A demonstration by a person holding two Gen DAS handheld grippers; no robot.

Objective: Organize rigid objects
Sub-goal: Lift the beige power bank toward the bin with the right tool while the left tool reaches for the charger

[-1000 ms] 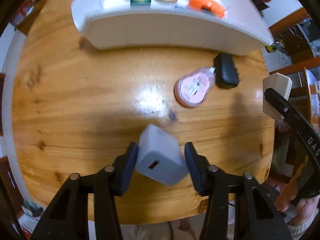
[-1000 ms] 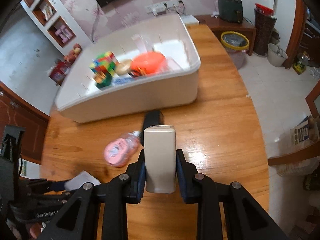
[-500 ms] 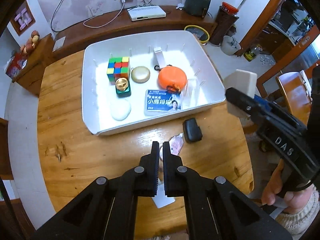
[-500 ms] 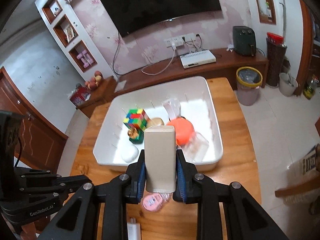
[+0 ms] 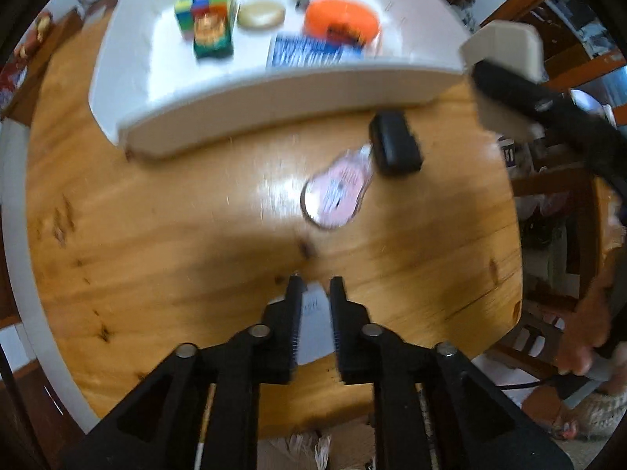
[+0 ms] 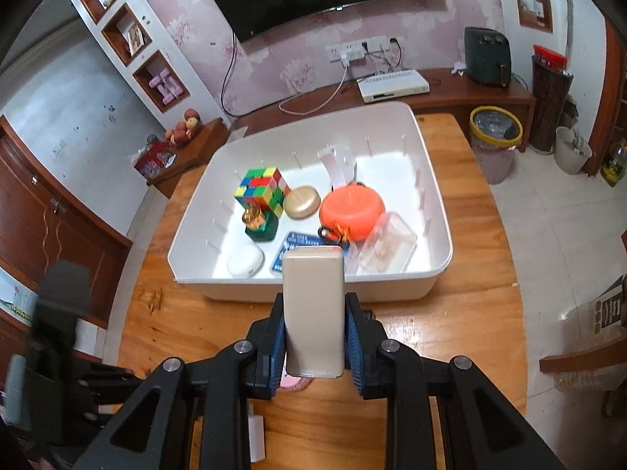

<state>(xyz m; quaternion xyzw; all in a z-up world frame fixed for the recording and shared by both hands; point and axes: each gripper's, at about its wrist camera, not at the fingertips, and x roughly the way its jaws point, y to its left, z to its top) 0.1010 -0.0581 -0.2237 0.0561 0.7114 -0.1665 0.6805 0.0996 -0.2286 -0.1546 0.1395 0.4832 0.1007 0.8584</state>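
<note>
My right gripper is shut on a beige rectangular block and holds it above the table, just in front of the white tray; the block also shows in the left wrist view. My left gripper hangs low over the wooden table, its jaws a narrow gap apart around a white charger block that lies on the table. I cannot tell whether the pads touch it. A pink bottle and a black case lie between my left gripper and the tray.
The tray holds a colour cube, a gold disc, an orange round case, a blue card, a white oval case and a clear box. The table's right edge drops to the floor.
My left gripper dropped back toward the table from its high position and its jaws parted slightly around the white charger. My right gripper rose with the beige block and stays over the tray's front.
</note>
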